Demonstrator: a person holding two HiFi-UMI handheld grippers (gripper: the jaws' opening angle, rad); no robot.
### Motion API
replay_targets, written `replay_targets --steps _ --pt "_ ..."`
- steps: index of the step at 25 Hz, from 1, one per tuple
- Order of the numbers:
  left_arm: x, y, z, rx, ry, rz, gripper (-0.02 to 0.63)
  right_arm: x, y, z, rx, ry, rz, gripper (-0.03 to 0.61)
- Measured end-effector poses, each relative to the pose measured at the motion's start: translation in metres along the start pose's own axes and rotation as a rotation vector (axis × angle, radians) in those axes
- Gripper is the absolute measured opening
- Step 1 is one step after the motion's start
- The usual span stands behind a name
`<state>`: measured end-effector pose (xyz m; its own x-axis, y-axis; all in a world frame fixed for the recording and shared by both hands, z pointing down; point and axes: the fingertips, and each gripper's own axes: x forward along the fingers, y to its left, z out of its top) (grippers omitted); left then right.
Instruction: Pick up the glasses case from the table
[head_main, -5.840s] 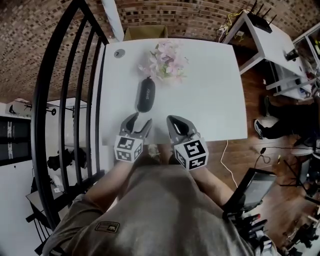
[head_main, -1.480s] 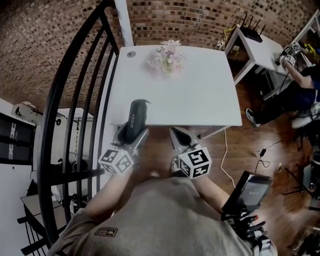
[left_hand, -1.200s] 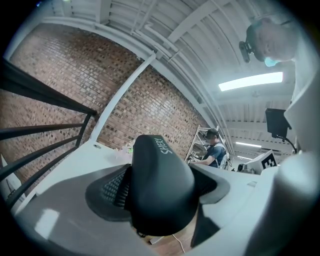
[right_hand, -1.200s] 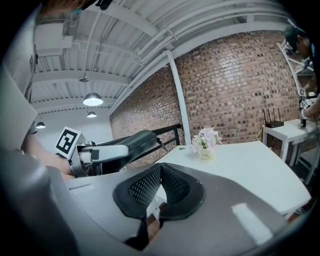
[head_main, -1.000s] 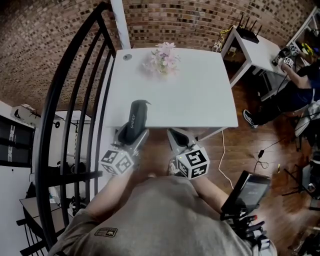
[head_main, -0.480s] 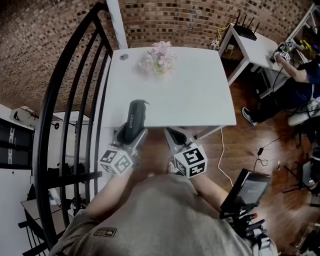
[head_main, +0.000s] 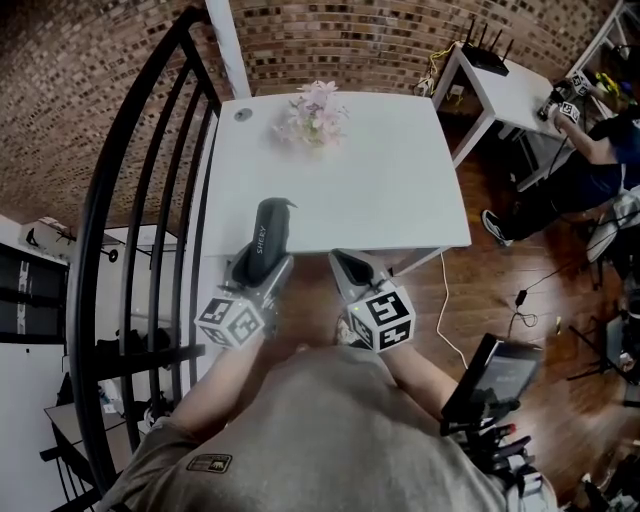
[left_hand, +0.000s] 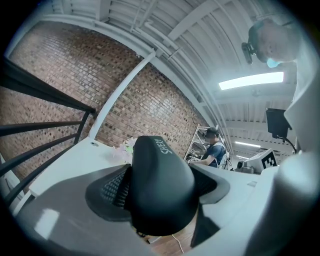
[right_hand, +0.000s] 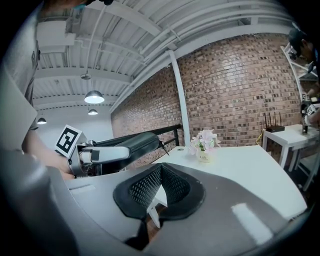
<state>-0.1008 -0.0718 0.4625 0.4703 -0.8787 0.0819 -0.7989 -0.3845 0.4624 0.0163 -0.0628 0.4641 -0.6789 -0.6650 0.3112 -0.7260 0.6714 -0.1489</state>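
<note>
The black oblong glasses case is clamped in my left gripper and held up off the white table, over its near left corner. In the left gripper view the case fills the space between both jaws, its printed end pointing away. My right gripper hovers at the table's near edge, shut with nothing in it; in the right gripper view its pads meet. The right gripper view also catches the left gripper with the case off to the left.
A small pot of pink flowers stands at the table's far side. A black stair railing runs along the left. A second white table with a seated person is at the right. Brick wall behind.
The case, once lying on the table near the flowers, is now in my left gripper. Over the last second both grippers have barely moved; the view has shifted slightly.
</note>
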Motion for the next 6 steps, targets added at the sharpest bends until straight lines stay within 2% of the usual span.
replay_targets --steps 6 --pt "-0.0015 0.0055 0.0033 0.012 0.001 0.009 0.357 0.0049 0.0000 0.0056 -0.015 -0.007 0.007 0.009"
